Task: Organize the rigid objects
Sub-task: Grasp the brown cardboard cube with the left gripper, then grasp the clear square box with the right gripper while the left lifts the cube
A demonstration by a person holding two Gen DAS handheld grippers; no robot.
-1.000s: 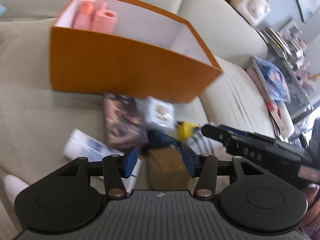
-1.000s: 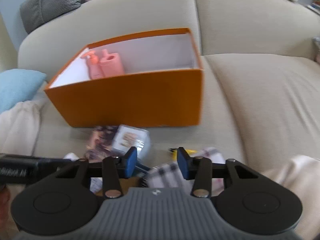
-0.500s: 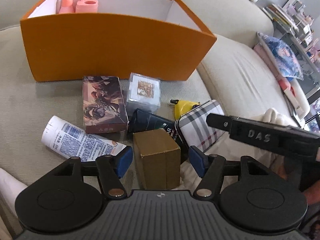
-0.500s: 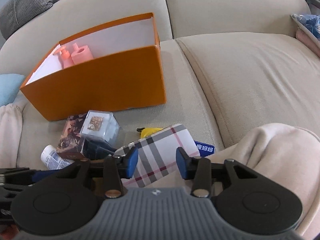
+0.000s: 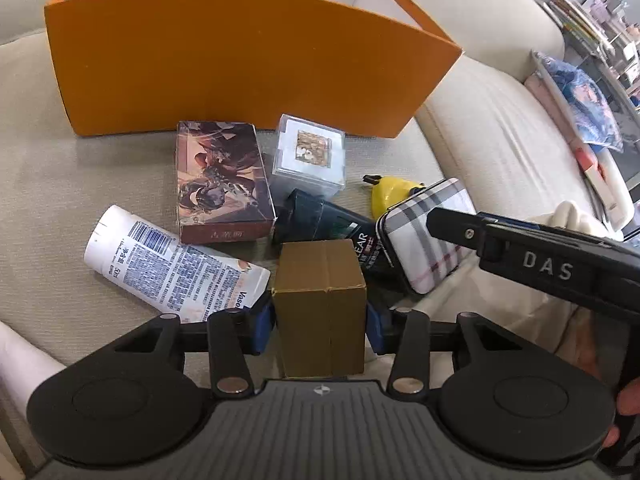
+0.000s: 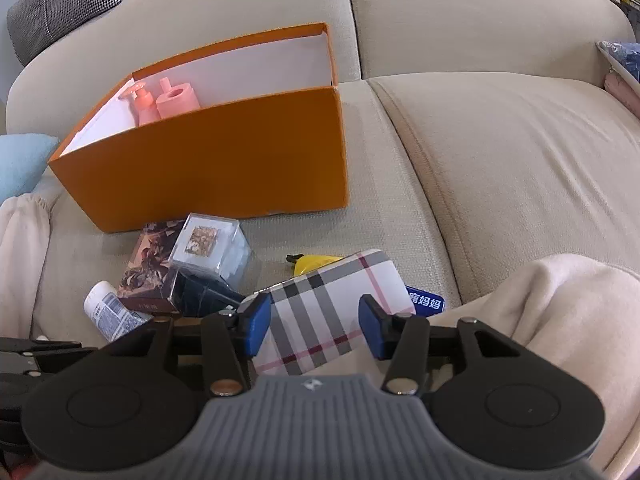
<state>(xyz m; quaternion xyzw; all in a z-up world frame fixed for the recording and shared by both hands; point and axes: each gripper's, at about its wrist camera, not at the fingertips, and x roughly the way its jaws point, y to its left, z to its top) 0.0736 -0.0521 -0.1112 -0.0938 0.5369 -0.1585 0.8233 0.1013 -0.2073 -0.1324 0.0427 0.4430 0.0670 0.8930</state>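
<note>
A small brown cardboard box (image 5: 320, 280) stands on the beige sofa seat. My left gripper (image 5: 319, 328) is closing on it, and both blue pads touch its sides. Beyond it lie a white tube (image 5: 172, 256), an illustrated card box (image 5: 222, 184), a clear cube (image 5: 310, 156), a dark bottle (image 5: 328, 220) and a yellow item (image 5: 390, 196). My right gripper (image 6: 315, 330) hangs over a plaid case (image 6: 324, 312); its jaws are opening and the pads do not press on the case. The orange box (image 6: 208, 168) behind holds two pink bottles (image 6: 168, 100).
A blue packet (image 6: 426, 304) pokes out from under the plaid case. Cream fabric (image 6: 540, 320) lies at the right. A grey checked cushion (image 6: 68, 4) and a light blue cushion (image 6: 20, 160) sit at the left. Cluttered shelves (image 5: 592, 32) stand past the sofa's right end.
My left gripper came closer to the brown box, spread its jaws wide, then brought them in onto the box's sides. The right gripper's jaws widened over the plaid case.
</note>
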